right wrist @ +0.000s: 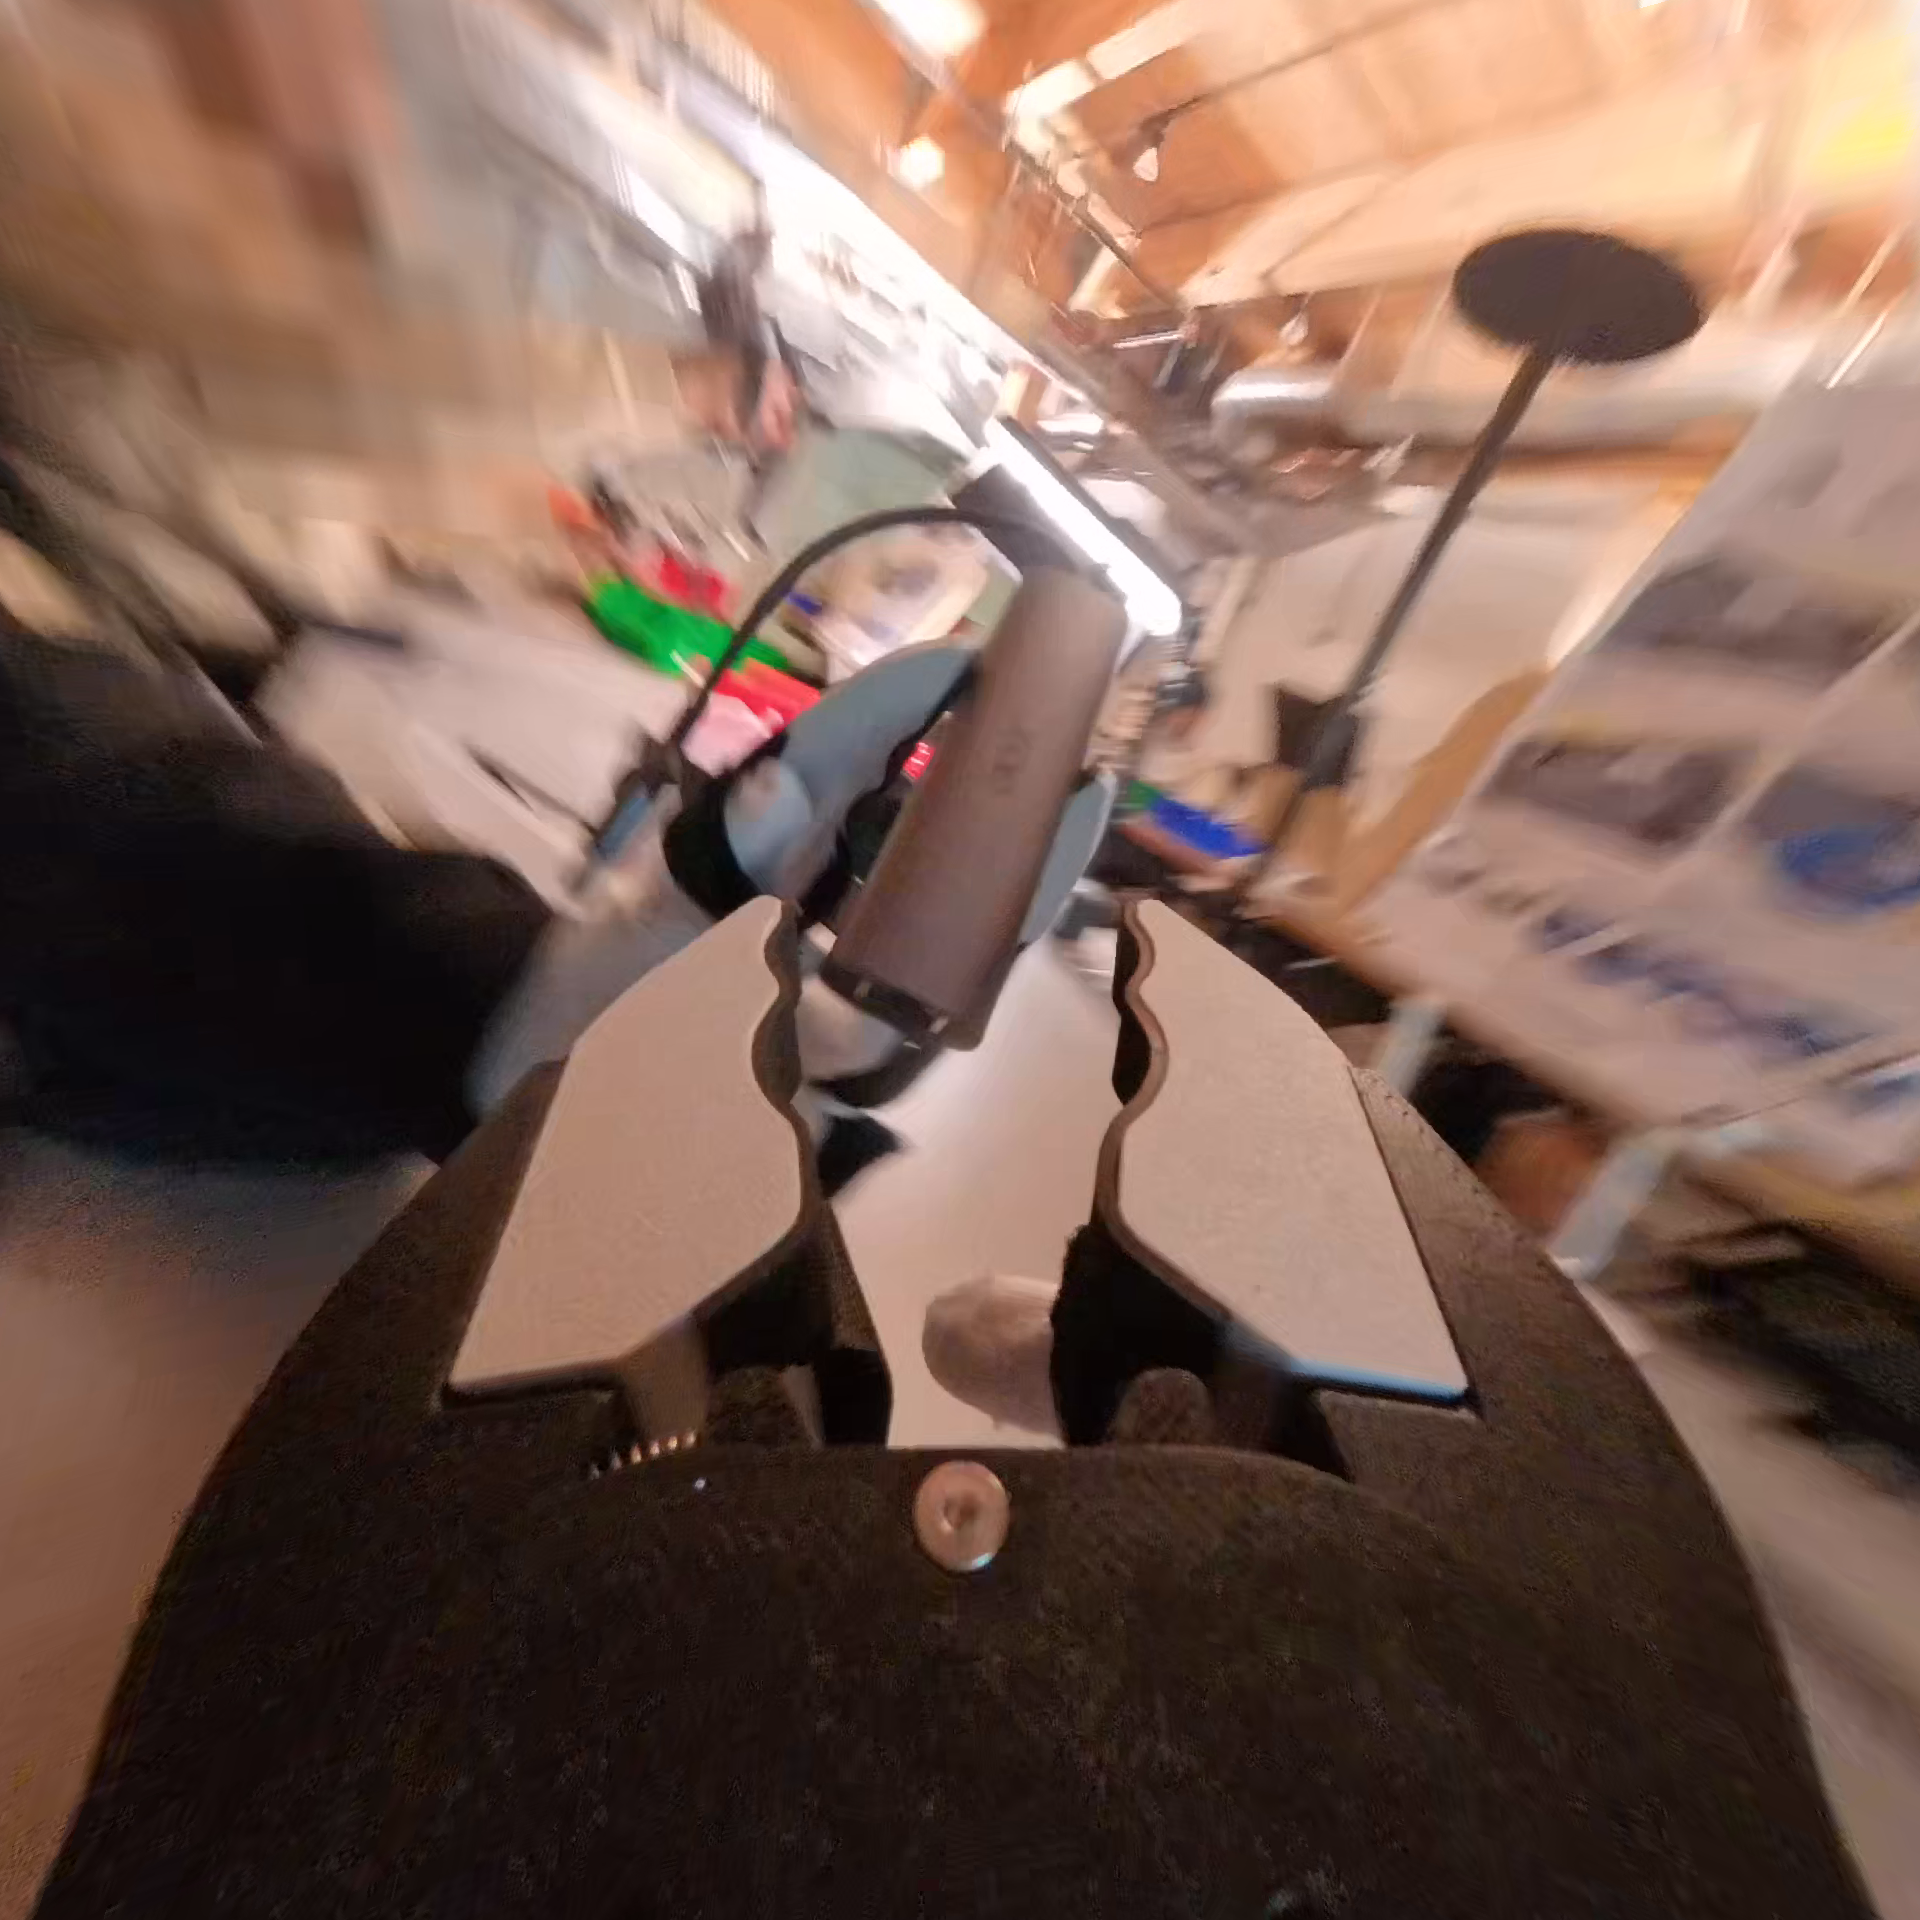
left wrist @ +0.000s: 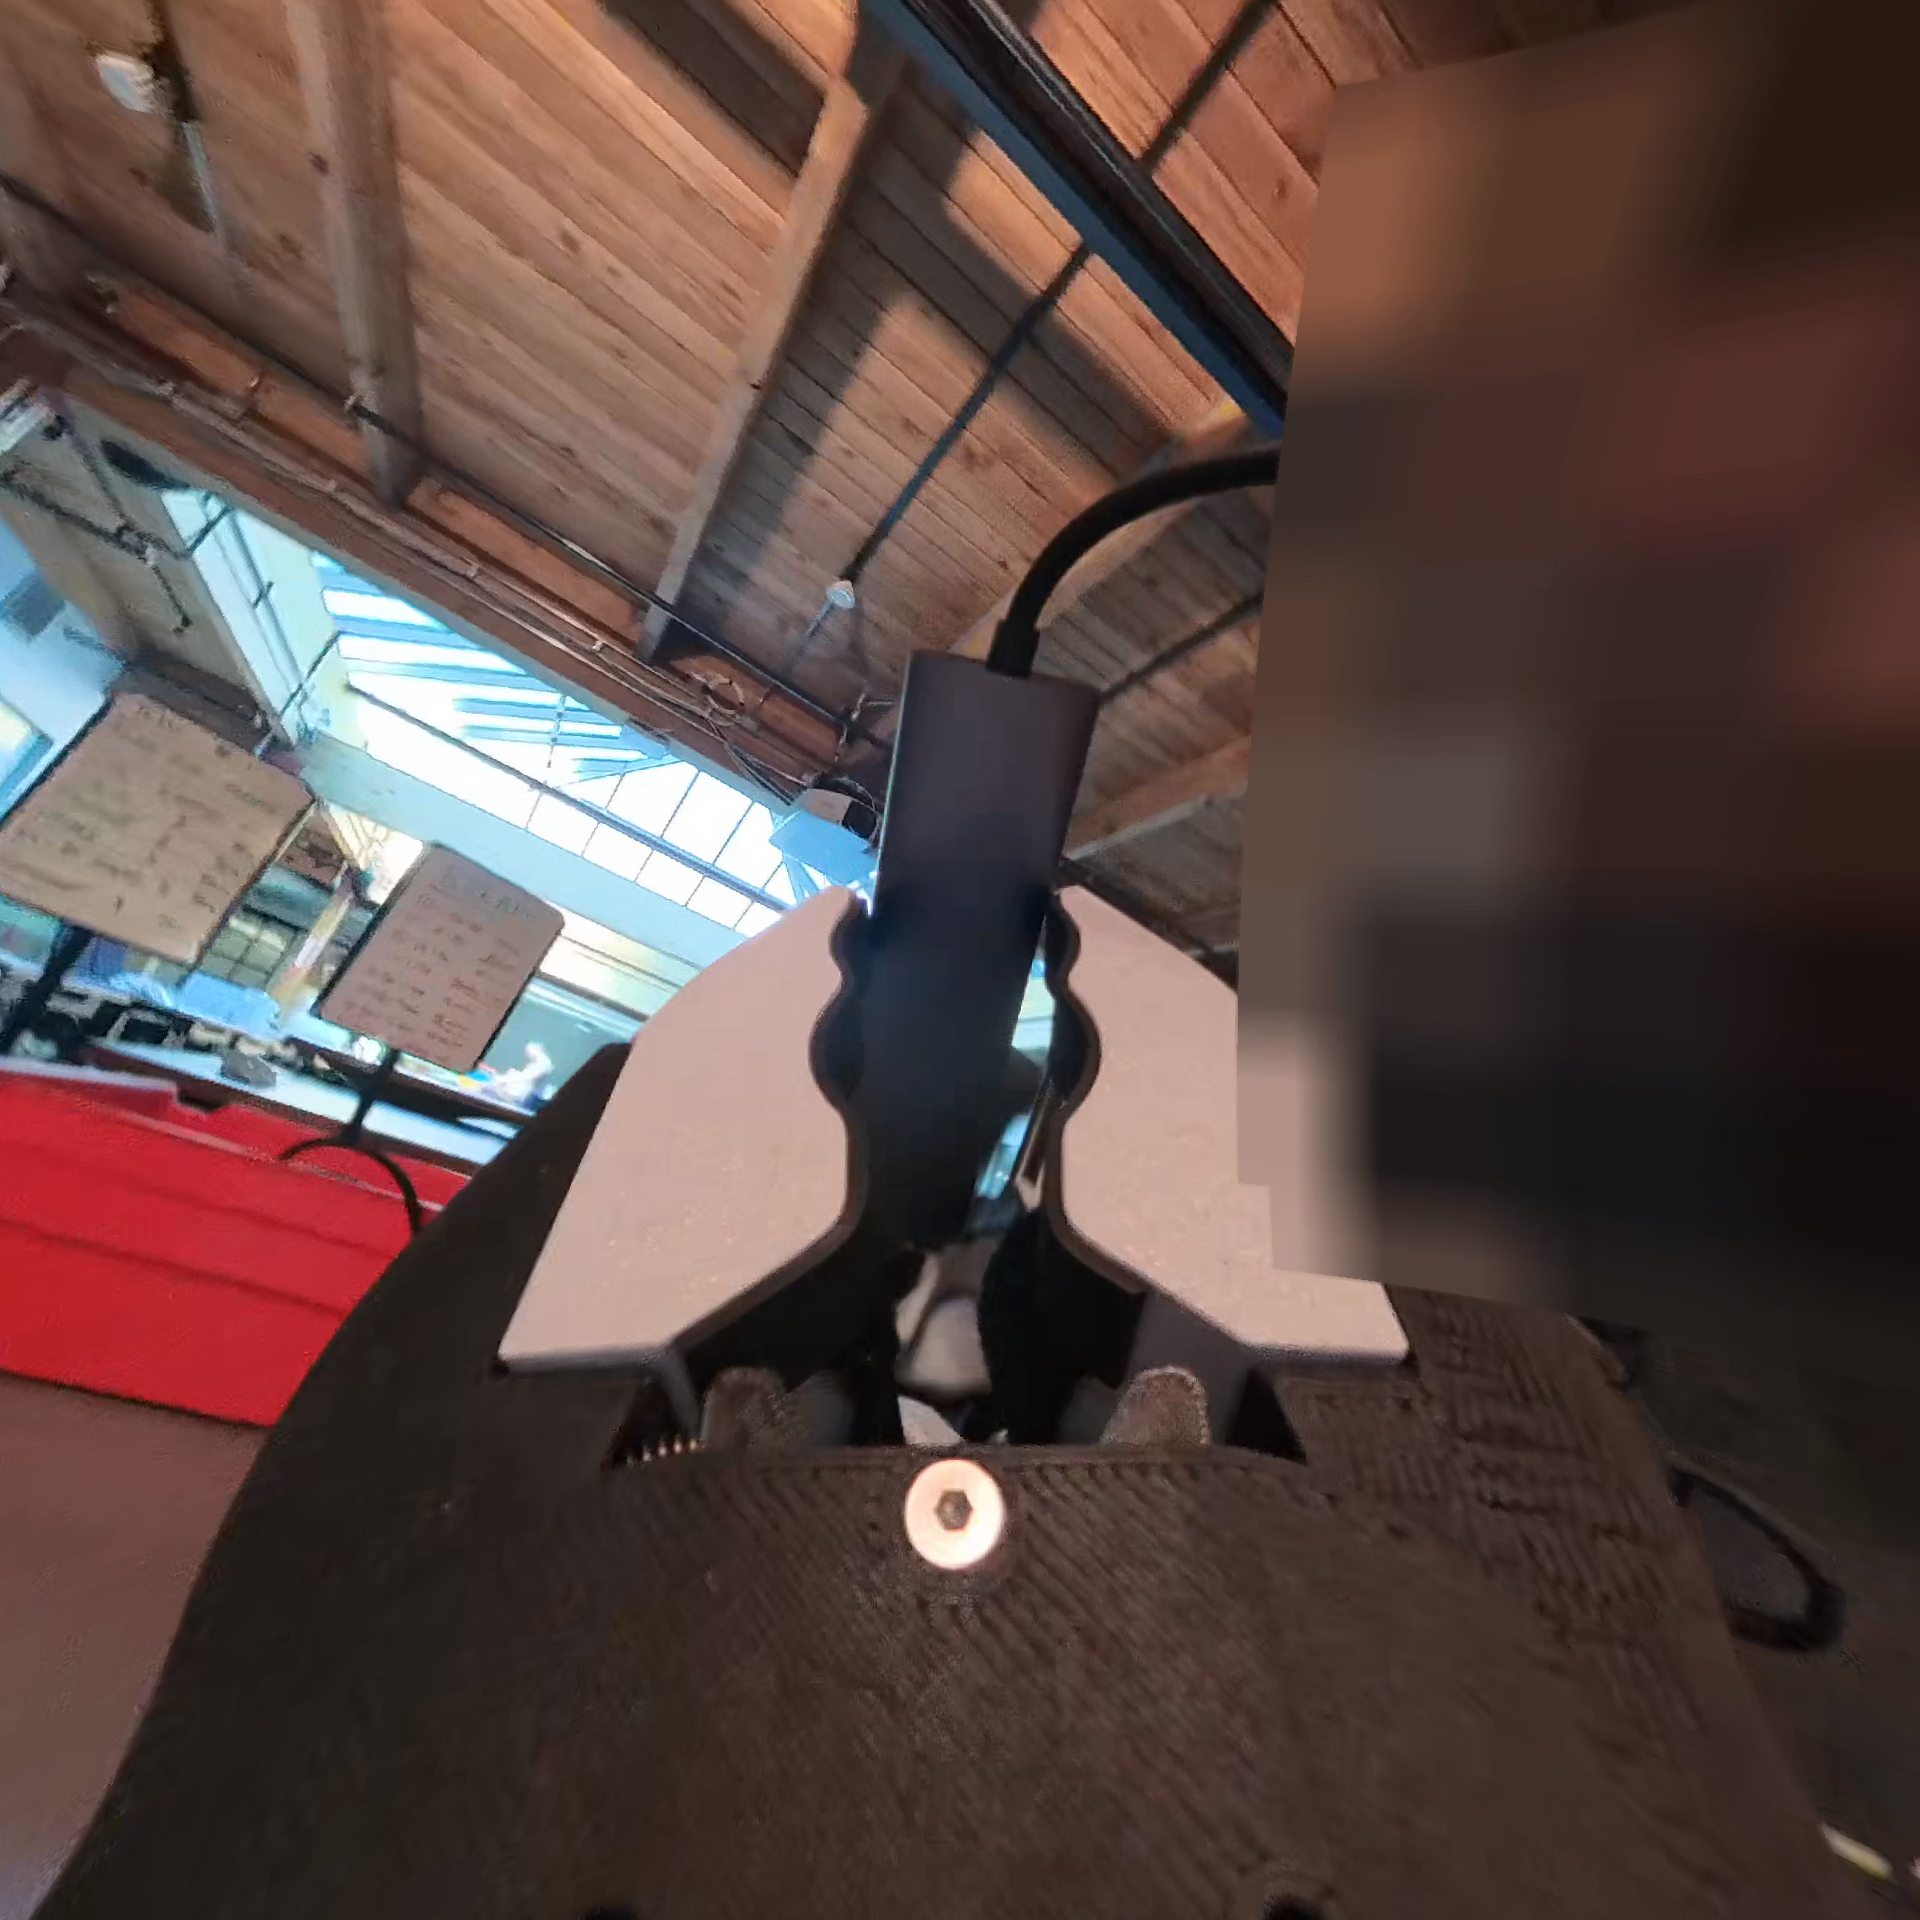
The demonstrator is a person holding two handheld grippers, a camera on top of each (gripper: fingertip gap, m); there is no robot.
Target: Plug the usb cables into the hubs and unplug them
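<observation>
The left gripper (left wrist: pixel 951 904) is clamping the hub (left wrist: pixel 971 883) aloft; the right gripper (right wrist: pixel 951 920), jaws apart and empty, is probably needing a cable to plug in next

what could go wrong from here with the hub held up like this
1. The left gripper pinches the dark rectangular hub only near its lower part, so a push could tilt it.
2. Its black cable arcs off freely and might snag.
3. The right gripper is open and empty, and its view is motion-blurred, so a fast approach could knock the hub.
</observation>
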